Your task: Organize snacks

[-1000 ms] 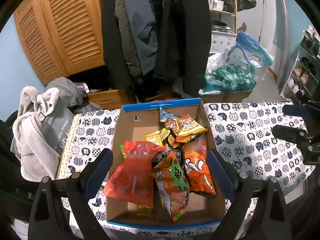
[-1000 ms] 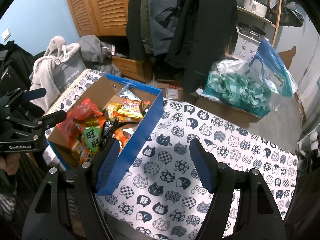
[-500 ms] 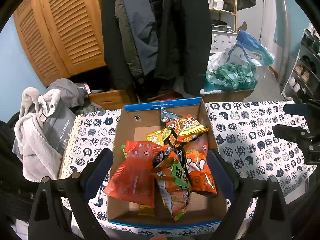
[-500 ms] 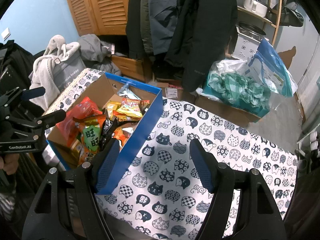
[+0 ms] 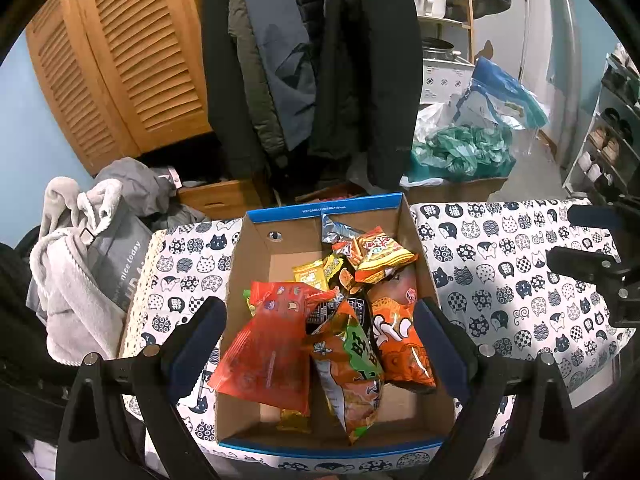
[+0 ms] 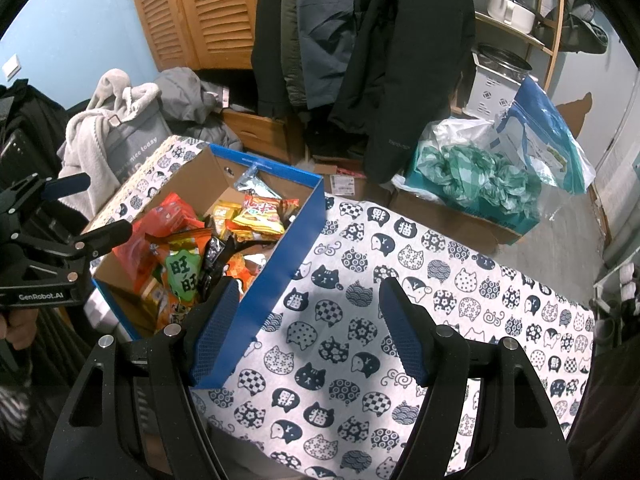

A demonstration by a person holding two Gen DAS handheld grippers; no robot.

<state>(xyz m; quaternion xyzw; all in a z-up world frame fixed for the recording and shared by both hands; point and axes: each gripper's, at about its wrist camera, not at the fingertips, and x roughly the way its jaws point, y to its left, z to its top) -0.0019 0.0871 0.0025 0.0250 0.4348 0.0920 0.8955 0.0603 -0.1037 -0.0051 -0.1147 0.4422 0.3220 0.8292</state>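
- Cardboard box (image 5: 256,264) with blue rim sits on the cat-print tabletop (image 6: 400,280), directly ahead of your left gripper (image 5: 320,344) and between its two spread fingers.
- Your left gripper is wide apart and grips nothing; it hangs above the near end of the box.
- Snack packets fill the box: a red bag (image 5: 268,348) nearest your left finger, an orange-and-green bag (image 5: 352,372) at centre, an orange bag (image 5: 400,336) beside your right finger, a yellow-red packet (image 5: 380,252) and a silver packet (image 5: 336,228) at the far end.
- Your right gripper (image 6: 312,328) is likewise spread and empty, above bare tabletop just right of the box; its left finger overlaps the box's blue side wall in view, contact not determinable.
- Coats (image 5: 312,60) hang beyond the tabletop.
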